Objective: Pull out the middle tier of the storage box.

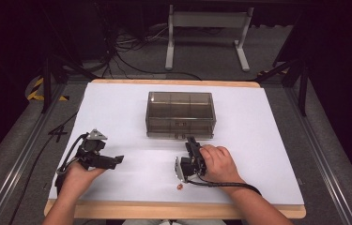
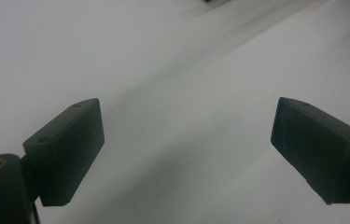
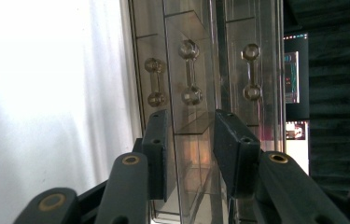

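Nearest the table's front edge, a small orange bit (image 1: 179, 187) lies on the white sheet (image 1: 267, 154), just in front of the right gripper (image 1: 193, 142). The right hand (image 1: 217, 162) holds that gripper turned on its side, pointing away at the smoky plastic drawer box (image 1: 180, 114). Its jaws stand narrow, either side of a drawer front's edge (image 3: 192, 135); whether they pinch it I cannot tell. The left hand (image 1: 80, 174) rests its gripper (image 1: 117, 160) low on the sheet, jaws wide and holding nothing, well left of the box.
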Demonstrator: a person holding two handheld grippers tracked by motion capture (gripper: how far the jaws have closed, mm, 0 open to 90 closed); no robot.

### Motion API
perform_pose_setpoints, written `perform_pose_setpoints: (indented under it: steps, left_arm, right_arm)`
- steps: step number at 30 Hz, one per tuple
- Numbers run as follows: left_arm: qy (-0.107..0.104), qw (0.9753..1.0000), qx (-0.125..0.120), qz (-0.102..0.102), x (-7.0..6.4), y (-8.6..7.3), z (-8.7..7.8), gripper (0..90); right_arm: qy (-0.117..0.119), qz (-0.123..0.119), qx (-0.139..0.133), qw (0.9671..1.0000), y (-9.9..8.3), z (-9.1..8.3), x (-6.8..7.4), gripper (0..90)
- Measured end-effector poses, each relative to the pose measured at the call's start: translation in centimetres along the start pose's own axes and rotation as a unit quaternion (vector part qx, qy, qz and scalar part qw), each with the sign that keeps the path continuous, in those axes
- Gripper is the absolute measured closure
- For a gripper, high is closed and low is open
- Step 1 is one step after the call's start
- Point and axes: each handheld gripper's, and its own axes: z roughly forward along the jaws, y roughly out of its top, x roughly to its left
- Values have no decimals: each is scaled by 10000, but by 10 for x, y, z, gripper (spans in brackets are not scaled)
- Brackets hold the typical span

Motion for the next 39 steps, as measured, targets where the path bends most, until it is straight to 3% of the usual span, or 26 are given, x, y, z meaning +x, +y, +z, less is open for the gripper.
perform_pose_setpoints:
  steps: [11,15,19,31,39]
  left_arm:
    - [1,10000,-2,-4,0,0,0,102]
    - [-7,10000,-15,-6,0,0,0,102]
    - [2,10000,-5,13,0,0,0,102]
    - [-15,10000,5,13,0,0,0,102]
    - [-29,10000,4,5,0,1,2,102]
  right_arm:
    - [189,195,-282,9992,-12,-9,-5,627]
    - [263,399,-351,9982,-18,-12,-7,616]
    - [410,723,-515,9952,-23,-20,-13,609]
    - [703,1237,-656,9876,-41,-23,-21,600]
    - [906,1641,-692,9798,-53,-25,-29,596]
